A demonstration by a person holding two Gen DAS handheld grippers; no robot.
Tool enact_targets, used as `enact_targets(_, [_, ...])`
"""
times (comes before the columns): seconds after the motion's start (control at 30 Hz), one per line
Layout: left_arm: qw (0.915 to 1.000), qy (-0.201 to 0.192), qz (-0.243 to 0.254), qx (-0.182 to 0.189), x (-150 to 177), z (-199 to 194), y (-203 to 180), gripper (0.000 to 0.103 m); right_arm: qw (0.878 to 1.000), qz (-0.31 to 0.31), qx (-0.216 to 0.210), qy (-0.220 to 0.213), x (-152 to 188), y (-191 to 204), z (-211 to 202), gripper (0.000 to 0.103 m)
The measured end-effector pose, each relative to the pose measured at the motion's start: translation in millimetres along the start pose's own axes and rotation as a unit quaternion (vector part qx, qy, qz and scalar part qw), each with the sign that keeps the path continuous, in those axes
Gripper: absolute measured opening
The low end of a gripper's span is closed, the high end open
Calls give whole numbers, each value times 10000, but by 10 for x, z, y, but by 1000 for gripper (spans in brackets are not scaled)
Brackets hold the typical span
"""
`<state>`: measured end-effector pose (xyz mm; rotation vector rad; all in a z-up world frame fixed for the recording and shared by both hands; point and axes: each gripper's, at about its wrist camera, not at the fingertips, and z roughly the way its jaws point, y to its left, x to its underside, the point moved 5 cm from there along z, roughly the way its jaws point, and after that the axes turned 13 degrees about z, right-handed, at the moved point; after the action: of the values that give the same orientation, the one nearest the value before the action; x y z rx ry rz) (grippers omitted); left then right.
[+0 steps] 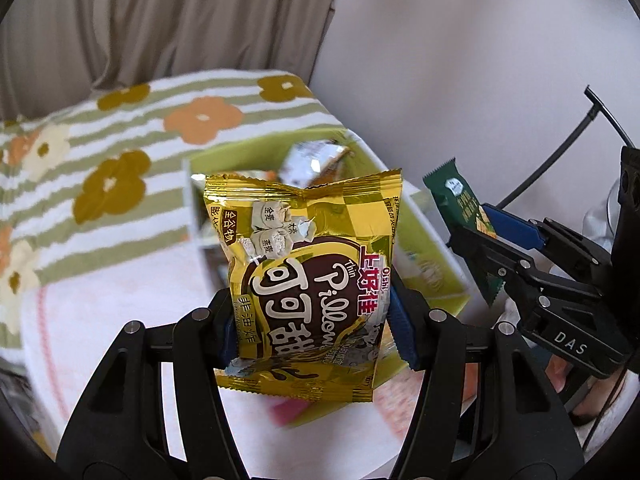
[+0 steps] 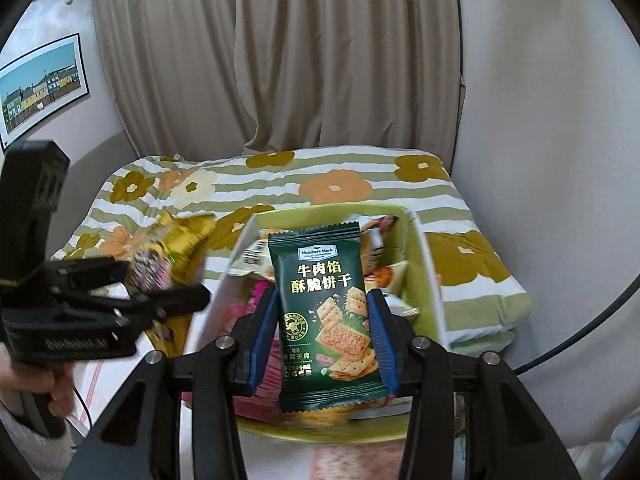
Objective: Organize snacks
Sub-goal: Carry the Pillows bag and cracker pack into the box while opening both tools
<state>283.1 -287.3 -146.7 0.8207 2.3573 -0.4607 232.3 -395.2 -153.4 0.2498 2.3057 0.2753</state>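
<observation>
Green-lined snack box sits on the floral bedspread, already half full. Left gripper pinches the gold Oishi Pillows bag, right gripper pinches the green Member's Mark cracker pack, both over the box. Looks like drop-off next: lower, let go.

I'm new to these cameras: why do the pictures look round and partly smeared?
Both views are fisheye, so edges bend inside a dark circle. Left wrist view: the gold snack bag is sharp with foil glare, the box behind it soft. Right wrist view: the green cracker packet is crisp, the left gripper motion-blurred.
</observation>
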Motion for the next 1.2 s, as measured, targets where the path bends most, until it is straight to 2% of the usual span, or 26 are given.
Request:
enact_targets(0.17, [9993, 350, -129, -23, -9, 374, -229, 57, 9998, 113, -108, 130, -20, -230, 66, 41])
enact_targets(0.37, [9970, 756, -157, -79, 32, 625, -309, 58, 9992, 280, -125, 251, 12, -405, 145, 41])
enact_targets(0.43, [9958, 898, -158, -69, 48, 678, -300, 69, 9989, 376, -111, 262, 12, -448, 166, 41])
enact_targets(0.47, [9956, 919, -134, -126, 59, 680, -297, 86, 9986, 424, -108, 283, 17, -463, 176, 41])
enact_targets(0.5, [9956, 911, -94, -207, 64, 669, -292, 97, 9985, 450, -118, 301, 19, -481, 180, 41])
enact_targets(0.53, [9958, 853, -42, -317, 65, 636, -288, 98, 9984, 459, -127, 315, 26, -490, 180, 41])
enact_targets(0.77, [9941, 777, 99, -755, 176, 378, -103, 98, 9979, 541, -119, 336, 69, -523, 160, 41])
enact_targets(0.93, [9952, 624, -188, -724, 280, 189, 50, 98, 9973, 556, -119, 470, 137, -511, 211, 41])
enact_targets(1.2, [9937, 512, -395, -917, 330, 81, 121, 98, 9949, 499, -159, 864, 251, -461, 383, 43])
